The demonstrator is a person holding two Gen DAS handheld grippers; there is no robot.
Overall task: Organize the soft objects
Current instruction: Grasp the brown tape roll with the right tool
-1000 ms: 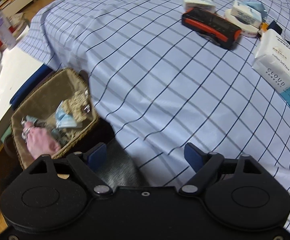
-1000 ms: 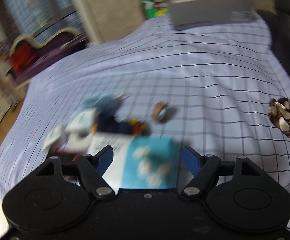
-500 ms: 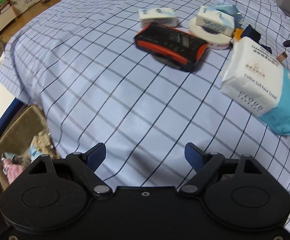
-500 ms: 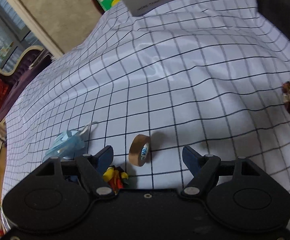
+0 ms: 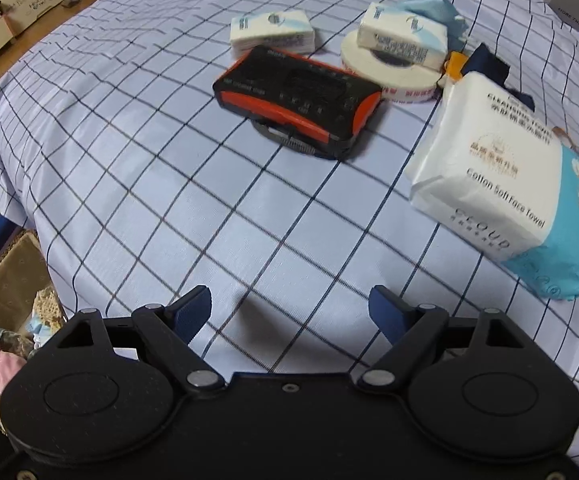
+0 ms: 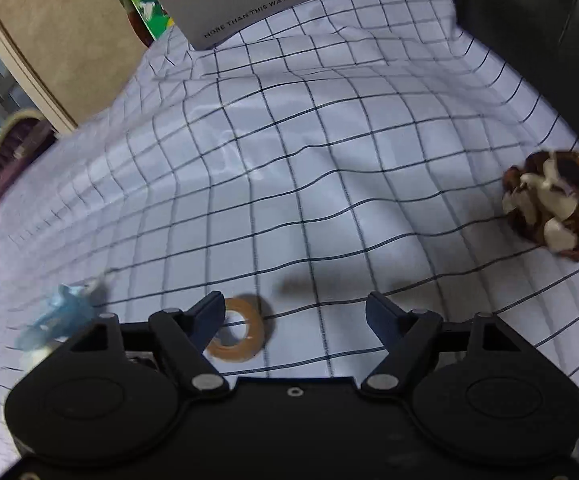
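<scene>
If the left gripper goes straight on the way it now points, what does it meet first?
Most likely the bare checked sheet: the left gripper is open with nothing between its fingers. The black and orange device lies farther along that line, probably beyond where it would land, though depth is hard to judge.

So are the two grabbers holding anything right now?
No, nothing is held. The left gripper is open above bare checked cloth. The right gripper is opening; the brown tape roll lies by its left finger, ungripped.
</scene>
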